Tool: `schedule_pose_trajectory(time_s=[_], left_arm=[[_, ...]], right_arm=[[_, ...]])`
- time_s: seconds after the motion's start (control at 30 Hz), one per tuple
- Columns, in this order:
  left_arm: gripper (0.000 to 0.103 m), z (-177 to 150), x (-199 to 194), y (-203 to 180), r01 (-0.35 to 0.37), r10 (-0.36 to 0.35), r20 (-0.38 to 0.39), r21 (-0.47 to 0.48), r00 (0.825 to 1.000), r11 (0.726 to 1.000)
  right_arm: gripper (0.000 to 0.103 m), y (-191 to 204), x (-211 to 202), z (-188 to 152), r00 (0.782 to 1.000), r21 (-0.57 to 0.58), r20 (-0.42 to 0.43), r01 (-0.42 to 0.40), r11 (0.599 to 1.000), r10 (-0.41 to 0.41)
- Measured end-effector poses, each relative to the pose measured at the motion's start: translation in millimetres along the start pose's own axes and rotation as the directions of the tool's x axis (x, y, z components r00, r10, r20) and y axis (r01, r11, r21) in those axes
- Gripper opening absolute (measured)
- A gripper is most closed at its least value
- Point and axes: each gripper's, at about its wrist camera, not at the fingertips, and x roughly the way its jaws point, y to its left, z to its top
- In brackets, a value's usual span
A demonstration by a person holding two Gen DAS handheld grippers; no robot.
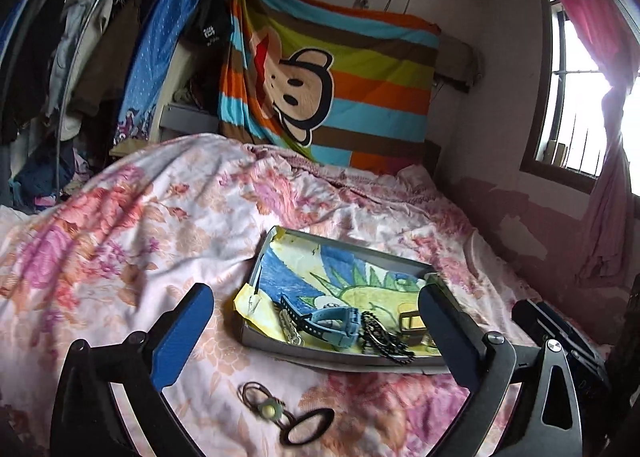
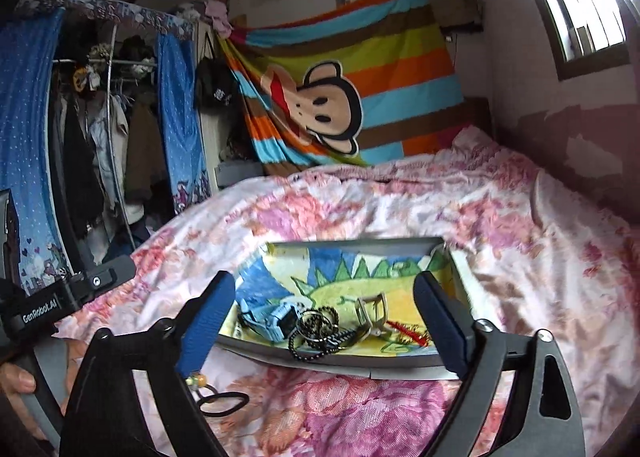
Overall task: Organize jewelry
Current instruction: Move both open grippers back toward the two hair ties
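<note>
A shallow grey tray (image 1: 320, 358) (image 2: 320, 362), lined with a dinosaur drawing, lies on the floral bedspread. At its near end sit a blue watch (image 1: 336, 323) (image 2: 268, 317), a black bead chain (image 1: 384, 341) (image 2: 316, 337), a metal buckle (image 1: 412, 321) (image 2: 372, 313) and a small red piece (image 2: 408, 335). Dark hair ties with a pale bead (image 1: 280, 413) (image 2: 224, 403) rest on the bedspread in front of the tray. My left gripper (image 1: 316, 293) hovers open above the tray's near end, holding nothing. My right gripper (image 2: 324, 281) is open there too, and empty.
The floral bedspread (image 1: 140, 225) rises in a mound behind the tray. A striped monkey blanket (image 1: 340, 69) hangs on the far wall. Hanging clothes (image 2: 100, 137) fill the left; a window (image 1: 580, 97) and wall are close on the right. A hand (image 2: 16, 379) grips the left gripper's handle.
</note>
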Motion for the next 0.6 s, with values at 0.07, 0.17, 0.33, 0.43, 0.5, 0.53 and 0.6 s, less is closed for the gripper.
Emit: schedule_pose_trajectory(time_s=[0.07,0.17,0.33,0.43,0.5,0.53,0.6], left_arm=[[0.103,4,-23,-4,-0.007,0.006,0.021,0.017,1.0,1.0],[0.103,7,-53,-6,-0.004,0.003,0.051,0.033,0.999,0.999],[0.103,7,-91,-1,0.003,-0.005,0.065,0.033,0.998,0.999],[0.103,1,-111,7,-0.011,0.008,0.068,0.04,0.998,0.999],[0.103,-4,-119,14,-0.018,0.016,0.05,0.043,0.999,0.999],[0.103,-7,-122,18,-0.015,0.014,0.027,0.044,1.0,0.999],[0.103,-15,-125,26,-0.007,0.009,-0.031,0.047,0.999,0.999]], right_arm=[[0.091,6,-23,6,0.999,-0.015,0.033,0.002,1.0,-0.001],[0.094,12,-57,9,0.997,-0.008,0.079,0.007,1.0,-0.007],[0.101,21,-102,5,0.992,0.002,0.126,-0.011,1.0,0.011],[0.101,27,-126,-3,0.991,-0.01,0.134,-0.022,1.0,0.023],[0.101,30,-138,-10,0.992,-0.012,0.122,-0.037,0.999,0.039],[0.101,32,-143,-15,0.993,-0.02,0.108,-0.049,0.999,0.051],[0.101,36,-151,-26,0.995,-0.033,0.076,-0.065,0.997,0.068]])
